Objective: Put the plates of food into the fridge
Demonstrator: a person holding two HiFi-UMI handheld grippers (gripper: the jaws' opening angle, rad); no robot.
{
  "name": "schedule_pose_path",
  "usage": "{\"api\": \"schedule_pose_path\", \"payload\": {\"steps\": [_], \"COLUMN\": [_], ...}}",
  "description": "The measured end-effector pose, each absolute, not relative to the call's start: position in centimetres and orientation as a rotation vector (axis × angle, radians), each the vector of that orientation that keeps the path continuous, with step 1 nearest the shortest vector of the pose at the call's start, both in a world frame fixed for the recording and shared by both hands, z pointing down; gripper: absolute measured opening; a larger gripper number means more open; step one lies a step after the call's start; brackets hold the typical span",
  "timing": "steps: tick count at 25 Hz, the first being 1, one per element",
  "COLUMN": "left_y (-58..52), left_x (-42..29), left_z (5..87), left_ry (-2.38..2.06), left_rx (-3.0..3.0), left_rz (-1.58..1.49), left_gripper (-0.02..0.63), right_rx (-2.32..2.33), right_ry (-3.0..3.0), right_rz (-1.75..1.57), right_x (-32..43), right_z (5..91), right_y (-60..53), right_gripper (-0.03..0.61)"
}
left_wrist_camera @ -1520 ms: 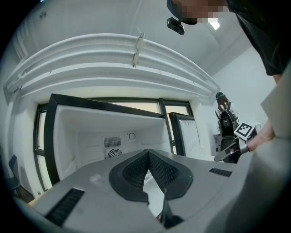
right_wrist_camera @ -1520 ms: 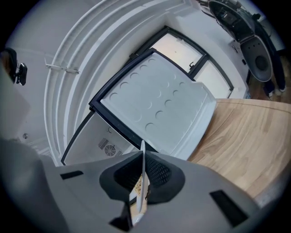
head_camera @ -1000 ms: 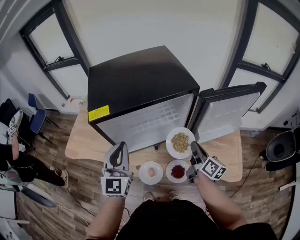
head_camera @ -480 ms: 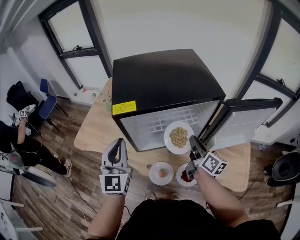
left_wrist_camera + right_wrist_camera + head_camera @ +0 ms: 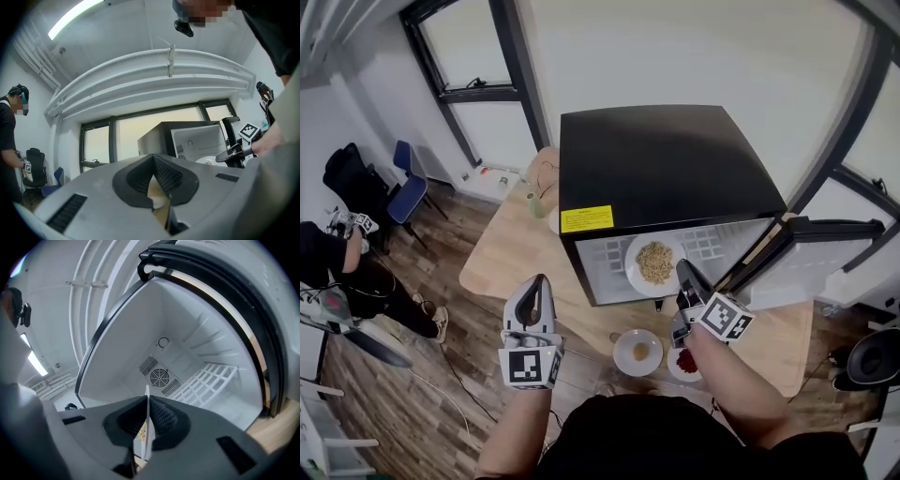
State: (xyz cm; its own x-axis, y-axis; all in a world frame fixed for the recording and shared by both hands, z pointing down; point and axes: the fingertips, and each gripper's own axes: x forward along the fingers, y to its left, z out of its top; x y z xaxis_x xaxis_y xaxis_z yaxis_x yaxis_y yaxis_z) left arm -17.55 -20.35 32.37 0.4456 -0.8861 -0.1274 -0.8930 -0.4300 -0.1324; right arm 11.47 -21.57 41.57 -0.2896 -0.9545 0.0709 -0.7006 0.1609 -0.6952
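Nearest me, I am holding the left tongs (image 5: 536, 281) idle by the near edge of the light wooden table (image 5: 511, 267). Their pads are meeting and they are carrying nothing. Just beyond, two plates are waiting on the table: a small white plate with a tan morsel (image 5: 621, 349) and, partly under my right forearm, a white plate of red food (image 5: 674, 366).

Past them, the right tongs (image 5: 681, 268) are clamping the rim of the round white plate of pale brown grains (image 5: 631, 272). A second ago that plate was sitting on the table before the black compact fridge (image 5: 666, 164). Now it is riding clear of the table at the mouth of the open cabinet, with the white-lined door (image 5: 811, 272) swung wide on the right. I am judging this first plate close to going in, with two to follow.

The head view is giving me the layout and the leftover plates, but little of the inside. The right gripper view is showing the plate edge-on between the closed pads. Beyond it are the white wire shelf (image 5: 208, 380) and the round fan grille (image 5: 159, 377) on the back wall. The left gripper view is catching the fridge and the right tongs only from the side.
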Motion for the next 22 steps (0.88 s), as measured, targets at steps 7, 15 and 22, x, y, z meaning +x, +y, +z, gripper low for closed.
{"api": "schedule_pose_path", "payload": {"steps": [7,15,22], "left_y": [-22.0,-22.9,-23.4], "left_x": [-20.3,-21.6,-24.7], "left_z": [33.0,33.9,35.2], "left_ry": [1.662,1.656,1.722], "left_rx": [-2.5,-2.521,-2.522], "left_rz": [0.057,0.061,0.026], "left_gripper": [0.004,0.005,0.004], "right_rx": [-1.614,-1.756,-1.916], "right_ry": [2.047,1.953,2.043], "right_rz": [-0.902,-0.922,-0.886], "right_x": [9.9,9.4,7.8], "right_z": [43.1,44.3,44.7], "right_y": [-24.7,-27.8,-30.6], "right_gripper": [0.032,0.034,0.034]}}
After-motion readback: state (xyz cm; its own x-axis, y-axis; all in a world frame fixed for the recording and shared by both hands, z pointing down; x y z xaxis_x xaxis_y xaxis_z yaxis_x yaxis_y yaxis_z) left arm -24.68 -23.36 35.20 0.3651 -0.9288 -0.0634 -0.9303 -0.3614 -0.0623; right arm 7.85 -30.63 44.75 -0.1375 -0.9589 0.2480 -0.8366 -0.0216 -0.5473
